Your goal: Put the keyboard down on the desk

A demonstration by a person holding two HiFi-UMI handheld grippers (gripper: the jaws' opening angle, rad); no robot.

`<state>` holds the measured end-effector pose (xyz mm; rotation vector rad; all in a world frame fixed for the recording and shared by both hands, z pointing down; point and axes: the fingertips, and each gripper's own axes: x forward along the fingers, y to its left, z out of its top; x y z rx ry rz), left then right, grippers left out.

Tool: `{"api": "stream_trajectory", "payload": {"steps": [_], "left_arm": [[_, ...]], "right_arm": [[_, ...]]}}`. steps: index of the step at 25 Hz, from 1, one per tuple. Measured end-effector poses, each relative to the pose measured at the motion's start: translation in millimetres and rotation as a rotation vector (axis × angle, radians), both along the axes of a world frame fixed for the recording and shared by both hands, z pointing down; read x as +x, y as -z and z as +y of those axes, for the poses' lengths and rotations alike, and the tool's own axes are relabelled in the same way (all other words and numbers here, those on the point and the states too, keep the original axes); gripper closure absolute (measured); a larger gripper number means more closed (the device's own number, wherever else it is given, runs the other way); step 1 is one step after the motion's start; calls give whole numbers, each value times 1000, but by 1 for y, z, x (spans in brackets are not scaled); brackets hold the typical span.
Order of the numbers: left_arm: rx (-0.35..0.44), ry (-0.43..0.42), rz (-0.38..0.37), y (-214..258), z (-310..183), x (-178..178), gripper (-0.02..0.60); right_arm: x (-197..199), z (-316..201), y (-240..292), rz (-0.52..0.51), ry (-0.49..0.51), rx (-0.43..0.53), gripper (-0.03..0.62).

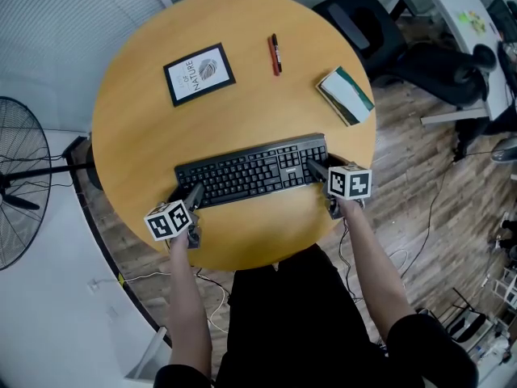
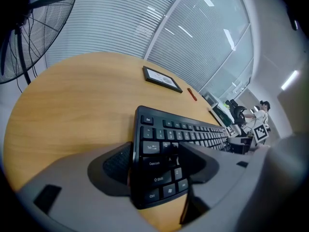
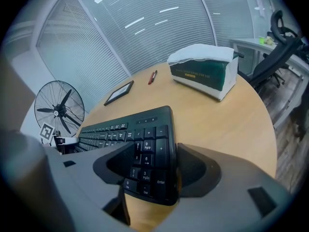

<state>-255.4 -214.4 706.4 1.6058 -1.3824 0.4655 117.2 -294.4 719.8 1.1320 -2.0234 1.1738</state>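
Where the person's two forearms reach over the near rim of the round wooden desk point(image 1: 242, 124), the black keyboard point(image 1: 252, 170) lies flat on the wood, running from left to right and slightly askew. The left gripper point(image 1: 194, 191) has its jaws spread around the keyboard's left end (outer pad close against the edge, inner jaw over the letter keys), with no clear pinch. The right gripper point(image 1: 317, 168) stands the same way at the number-pad end, jaws wide apart and the end of the keyboard between them. Further across the desk, well apart from the keyboard, lie a green and white pack point(image 1: 346, 95) to the right, a red and black pen point(image 1: 275, 54) near the middle, and a small framed picture point(image 1: 199, 73) to the left. Beyond the desk stand a fan point(image 1: 12, 184) and a black office chair point(image 1: 380, 31).
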Motion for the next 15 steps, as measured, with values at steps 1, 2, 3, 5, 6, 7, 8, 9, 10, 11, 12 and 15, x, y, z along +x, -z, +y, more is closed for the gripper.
{"api": "stream_trajectory", "payload": {"steps": [1,2,3,5,6,7,8,9,10,11,12,15], "left_arm": [[1,0,-3,0,0,0,301],[1,-1,-7,0,-1,0,301],[1,-1,-10,1,0,0,301],[0,-1,-11,1,0,1,301],[-1,-1,-10,1,0,1,301],[-2,-2,-10,0,0,1,301],[-3,-1,-13,0,0,1,301],[-5,0,-16,0,1,0,301],[-10,1,-18,0,1,1,301],[-17,4,-18,-1,3,1,301],[-24,7,-19,-1,5,1,301],[-27,5,-45,3,9,-1,301]], "right_arm": [[0,0,0,5,0,0,306],[0,0,0,13,0,1,306],[1,0,0,23,1,2,304],[1,0,1,46,5,10,304],[2,0,2,56,7,16,304],[2,0,2,62,7,20,306],[2,0,2,65,7,22,306],[2,0,2,65,6,23,305],[2,0,3,65,5,24,305],[2,0,3,64,4,24,305],[1,0,4,64,3,22,304],[0,-1,5,76,8,15,304]]}}
